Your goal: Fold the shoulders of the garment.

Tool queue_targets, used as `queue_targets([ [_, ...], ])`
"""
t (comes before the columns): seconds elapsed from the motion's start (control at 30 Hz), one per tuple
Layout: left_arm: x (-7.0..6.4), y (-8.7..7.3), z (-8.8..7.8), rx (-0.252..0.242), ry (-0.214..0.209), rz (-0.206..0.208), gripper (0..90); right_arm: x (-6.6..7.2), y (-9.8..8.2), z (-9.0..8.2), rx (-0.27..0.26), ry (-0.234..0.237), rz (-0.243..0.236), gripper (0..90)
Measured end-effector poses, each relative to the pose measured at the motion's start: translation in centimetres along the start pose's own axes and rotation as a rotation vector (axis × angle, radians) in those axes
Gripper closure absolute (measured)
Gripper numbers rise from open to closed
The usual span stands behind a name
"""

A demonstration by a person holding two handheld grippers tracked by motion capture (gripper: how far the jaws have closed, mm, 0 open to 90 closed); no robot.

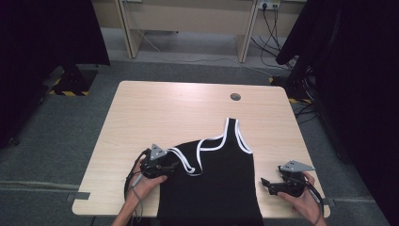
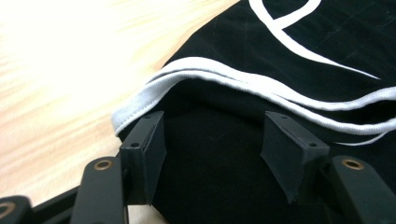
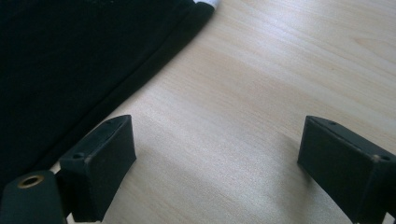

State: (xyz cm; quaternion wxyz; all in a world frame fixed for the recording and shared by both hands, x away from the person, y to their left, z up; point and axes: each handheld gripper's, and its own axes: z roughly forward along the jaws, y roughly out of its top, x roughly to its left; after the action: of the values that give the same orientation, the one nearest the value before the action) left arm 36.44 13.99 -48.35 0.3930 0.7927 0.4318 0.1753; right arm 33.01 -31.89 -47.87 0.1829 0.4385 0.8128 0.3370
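Pale wooden desk (image 1: 155,108) carries a black tank top (image 1: 214,183) with white trim, spread at its near edge and hanging over it. Left gripper (image 1: 175,165) lies low at the top's left armhole, fingers (image 2: 148,149) apart, black cloth between them unpinched. Right gripper (image 1: 264,183) rests just right of the hem, fingers (image 3: 105,158) wide over bare wood. Far half of the desk lies open; grey carpet surrounds it.

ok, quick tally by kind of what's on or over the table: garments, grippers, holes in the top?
Black tank top with white trim: 1
Grippers: 2, left gripper at the top's edge, right gripper beside the top over bare table
Cable hole in the tabletop: 1
Total: 4
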Motion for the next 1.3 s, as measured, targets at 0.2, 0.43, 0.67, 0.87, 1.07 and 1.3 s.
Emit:
queue_targets([
  [0.2, 0.9, 0.7, 0.7, -0.008, -0.029, -0.033, 39.3, -0.1, 0.0, 0.0, 0.000, -0.004, 0.007, 11.6],
  [0.43, 1.0, 0.8, 0.9, -0.013, -0.059, -0.056, 29.6, -0.1, 0.1, 0.1, 0.001, -0.009, 0.012, 11.6],
  [0.67, 0.1, 0.0, -0.1, -0.009, -0.060, -0.046, 17.9, -0.2, 0.1, 0.1, 0.002, -0.008, 0.012, 11.5],
  [0.87, -0.4, -0.7, -1.3, 0.004, -0.053, -0.023, 12.4, -0.2, 0.2, 0.1, 0.000, -0.010, 0.009, 11.5],
  [1.07, -0.9, -1.6, -2.2, 0.023, -0.040, 0.010, 9.1, -0.2, 0.2, 0.2, 0.000, -0.010, 0.009, 11.5],
  [1.3, -0.8, -2.4, -2.8, 0.040, -0.043, 0.003, 5.7, -0.2, 0.2, 0.2, 0.000, -0.009, 0.010, 11.5],
])
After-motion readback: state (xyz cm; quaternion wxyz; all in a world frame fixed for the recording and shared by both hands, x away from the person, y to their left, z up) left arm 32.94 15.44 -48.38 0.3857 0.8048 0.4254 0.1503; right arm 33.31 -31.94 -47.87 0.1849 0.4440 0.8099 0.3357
